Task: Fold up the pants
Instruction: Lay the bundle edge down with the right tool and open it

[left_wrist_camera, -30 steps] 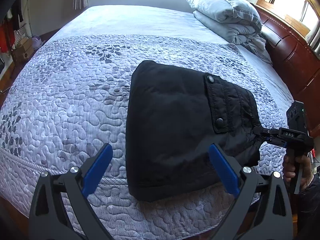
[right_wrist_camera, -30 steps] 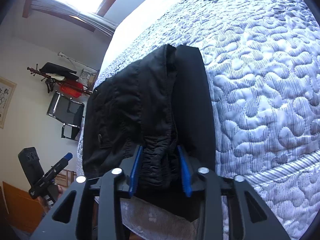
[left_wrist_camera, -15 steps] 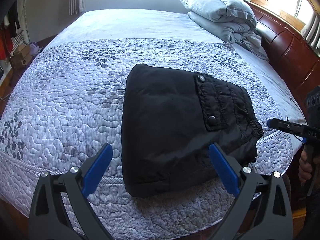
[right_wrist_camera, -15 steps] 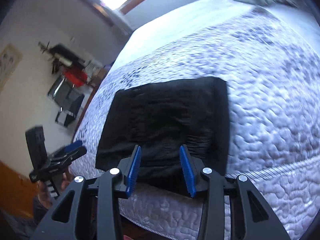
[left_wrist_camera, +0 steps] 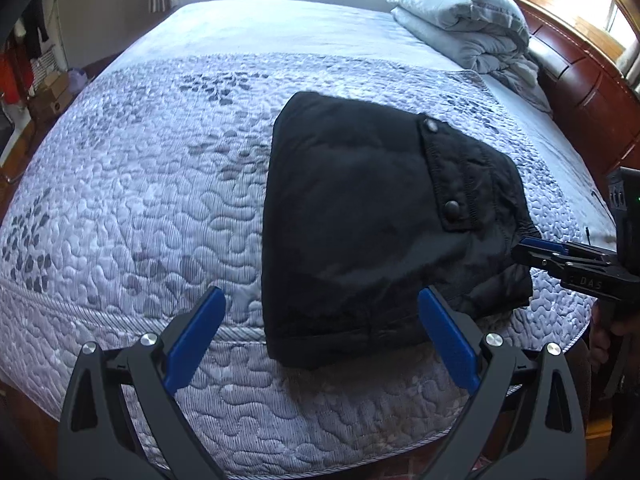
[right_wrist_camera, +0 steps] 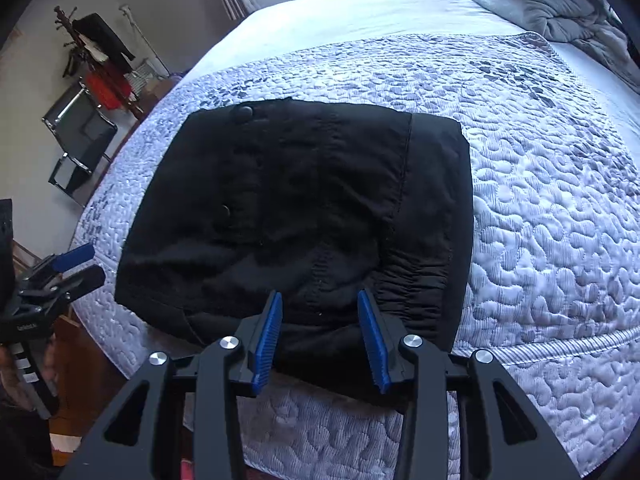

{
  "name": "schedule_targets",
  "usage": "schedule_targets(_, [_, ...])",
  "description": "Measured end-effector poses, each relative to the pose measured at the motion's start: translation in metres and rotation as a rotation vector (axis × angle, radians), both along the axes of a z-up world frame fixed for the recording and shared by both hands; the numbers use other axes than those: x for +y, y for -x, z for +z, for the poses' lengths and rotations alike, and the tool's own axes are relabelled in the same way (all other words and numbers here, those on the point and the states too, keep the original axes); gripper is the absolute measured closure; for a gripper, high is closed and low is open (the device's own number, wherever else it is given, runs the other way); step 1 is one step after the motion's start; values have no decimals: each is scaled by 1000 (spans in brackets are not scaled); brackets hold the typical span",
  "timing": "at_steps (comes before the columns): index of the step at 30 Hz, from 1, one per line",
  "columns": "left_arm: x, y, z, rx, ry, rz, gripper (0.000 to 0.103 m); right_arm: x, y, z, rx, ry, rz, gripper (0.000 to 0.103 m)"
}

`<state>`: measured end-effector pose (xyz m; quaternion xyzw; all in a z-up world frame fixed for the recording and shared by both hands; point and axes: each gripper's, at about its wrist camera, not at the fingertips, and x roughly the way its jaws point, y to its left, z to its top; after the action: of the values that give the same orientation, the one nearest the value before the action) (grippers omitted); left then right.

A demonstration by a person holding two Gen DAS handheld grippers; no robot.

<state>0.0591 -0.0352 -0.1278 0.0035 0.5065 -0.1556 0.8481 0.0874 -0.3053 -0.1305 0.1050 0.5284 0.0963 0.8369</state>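
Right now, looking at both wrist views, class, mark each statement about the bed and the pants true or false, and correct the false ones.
1. The black pants lie folded into a compact bundle on the quilted bedspread. True.
2. The left gripper is clamped on the pants. False: its jaws stand wide open, holding nothing.
3. A folded grey comforter sits at the far corner of the bed. True.
4. The right gripper has lifted the pants off the bed. False: its jaws are open with nothing between them, and the pants rest flat.
5. The pants are bright red. False: black.
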Motion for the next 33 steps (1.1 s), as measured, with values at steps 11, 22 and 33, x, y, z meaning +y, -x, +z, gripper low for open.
schedule_targets(11, [-9,0,-1,14,-17,-5,6,15,12,36,-87,123,-25,18])
schedule_targets(22, [-31,-8,7,-9,-10,-34,4,5,24,68,-182,270,-96,10])
schedule_targets(33, [-37,-18,-30,49,-75,-28,4,-7,20,61,-175,272,-123,10])
